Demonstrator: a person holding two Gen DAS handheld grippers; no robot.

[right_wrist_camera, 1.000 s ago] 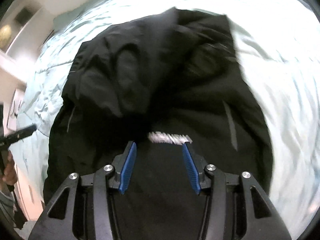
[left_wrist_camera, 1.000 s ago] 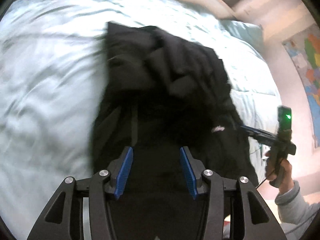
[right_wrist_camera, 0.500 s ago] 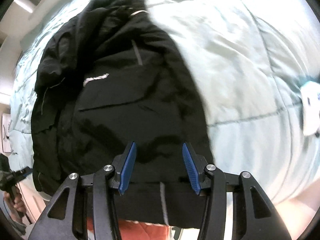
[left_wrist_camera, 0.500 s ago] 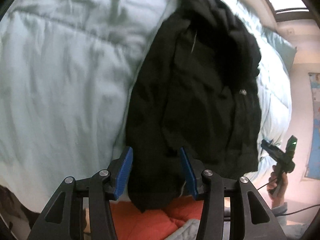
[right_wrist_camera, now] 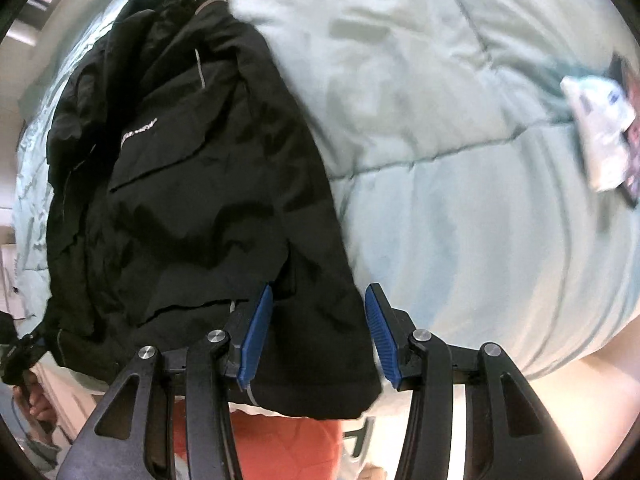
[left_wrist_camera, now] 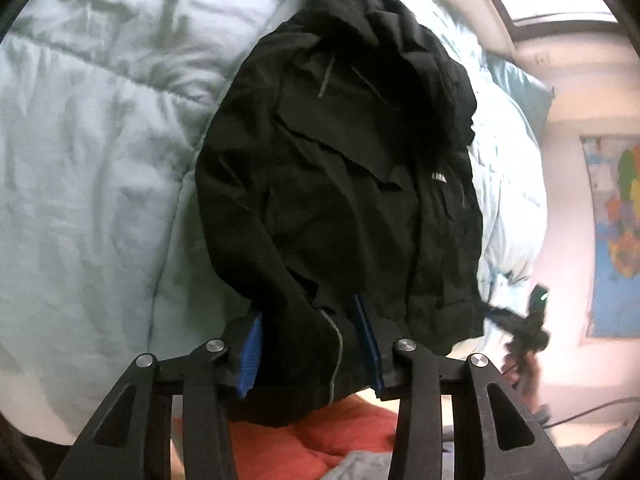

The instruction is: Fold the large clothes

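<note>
The black jacket (left_wrist_camera: 340, 184) hem lies between the closing left hand-held gripper (left_wrist_camera: 310, 344) jaws; right hand-held gripper (right_wrist_camera: 318, 332) half-spread, ungripping.

The jacket (left_wrist_camera: 340, 184) lies on the bed (left_wrist_camera: 100, 160), its hem hanging over the near edge and its collar toward the far side. The left gripper (left_wrist_camera: 312, 344) and the right gripper (right_wrist_camera: 318, 336) stand at that near edge, each over one hem corner. A packet (right_wrist_camera: 600, 124) lies well apart, toward the bed's right edge.
</note>
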